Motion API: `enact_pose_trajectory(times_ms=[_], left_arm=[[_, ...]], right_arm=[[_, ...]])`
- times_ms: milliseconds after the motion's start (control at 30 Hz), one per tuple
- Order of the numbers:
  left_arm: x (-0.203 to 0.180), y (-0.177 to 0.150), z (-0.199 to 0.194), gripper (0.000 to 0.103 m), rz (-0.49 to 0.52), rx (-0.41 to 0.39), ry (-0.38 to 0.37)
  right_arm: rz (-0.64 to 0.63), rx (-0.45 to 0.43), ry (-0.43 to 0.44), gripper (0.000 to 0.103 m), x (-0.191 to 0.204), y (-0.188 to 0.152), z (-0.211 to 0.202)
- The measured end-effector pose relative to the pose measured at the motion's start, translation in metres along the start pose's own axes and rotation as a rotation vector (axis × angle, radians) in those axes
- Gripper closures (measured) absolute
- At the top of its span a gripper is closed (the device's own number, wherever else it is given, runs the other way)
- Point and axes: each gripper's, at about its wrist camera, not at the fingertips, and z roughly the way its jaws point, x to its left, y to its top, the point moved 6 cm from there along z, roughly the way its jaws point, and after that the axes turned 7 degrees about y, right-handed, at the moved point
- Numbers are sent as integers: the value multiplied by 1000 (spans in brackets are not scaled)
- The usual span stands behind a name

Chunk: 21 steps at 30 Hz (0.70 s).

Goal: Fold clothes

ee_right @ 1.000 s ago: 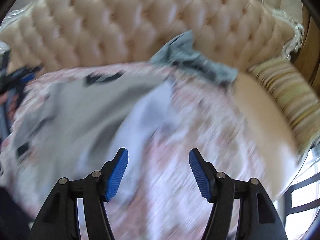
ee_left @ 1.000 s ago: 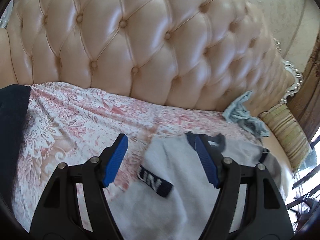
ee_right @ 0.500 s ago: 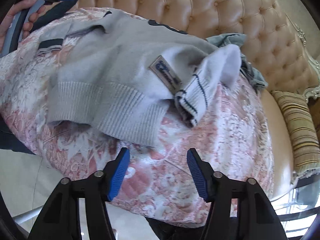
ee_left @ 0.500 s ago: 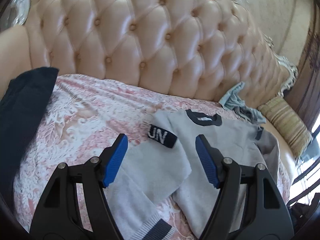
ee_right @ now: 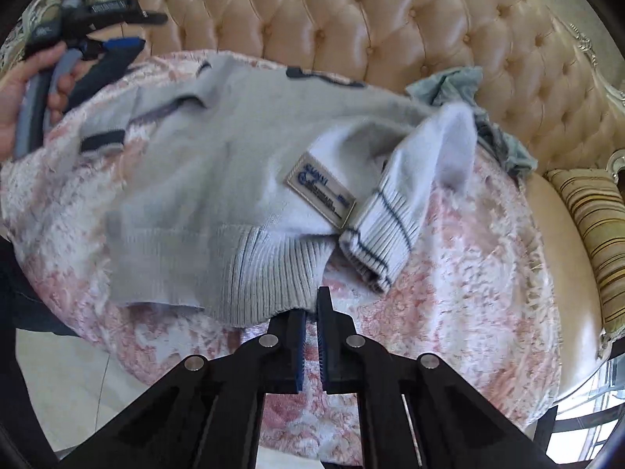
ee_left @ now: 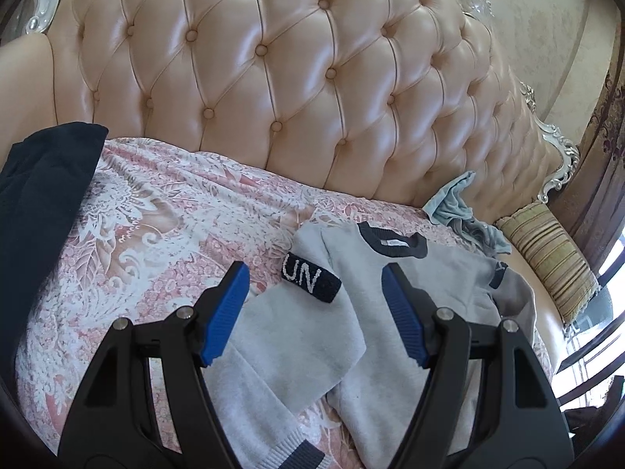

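Grey sweater [ee_right: 203, 164] is spread on the sofa cover [ee_right: 461, 312]; its hem is pinched by the right gripper [ee_right: 310, 312]; the left gripper [ee_left: 312, 312] is held wide apart above a sleeve.

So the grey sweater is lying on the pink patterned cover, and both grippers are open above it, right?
Not quite. Only the left gripper is open; the right wrist view shows the right gripper shut on the grey sweater's ribbed hem. It does lie on the pink patterned cover.
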Motion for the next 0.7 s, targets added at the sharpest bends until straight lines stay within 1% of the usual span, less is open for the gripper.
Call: enact_pose_trajectory(times_ms=[67,167,233,267,367,533,633,700], left_arm=[[1,0,0,30,-1,2,3],[5,0,-1,30,-15,-1,6],[4,0,-2,30,-13,-3,6],[4,0,-2,30,-12,-3,5],[2,-3,0,30,4,4,5],[1,-4,0,30,8,5,-16],[-2,-8,-3,30,49,0,-17],[1,-10,-5,30,55,3,-4]], right_arm=[[-16,-25,-5,99,5,6,-29],[-30,-43,-8,99,2,4,-61],[-40,-43,2,99,4,3,-70],[-46,-29,6,99,6,-1,-70],[-44,65,-8,99,10,-23,-54],[52,209,18,98,-11,-53,-14],[114,293,38,98,-24,-71,9],[88,320,22,97,-23,-75,7]])
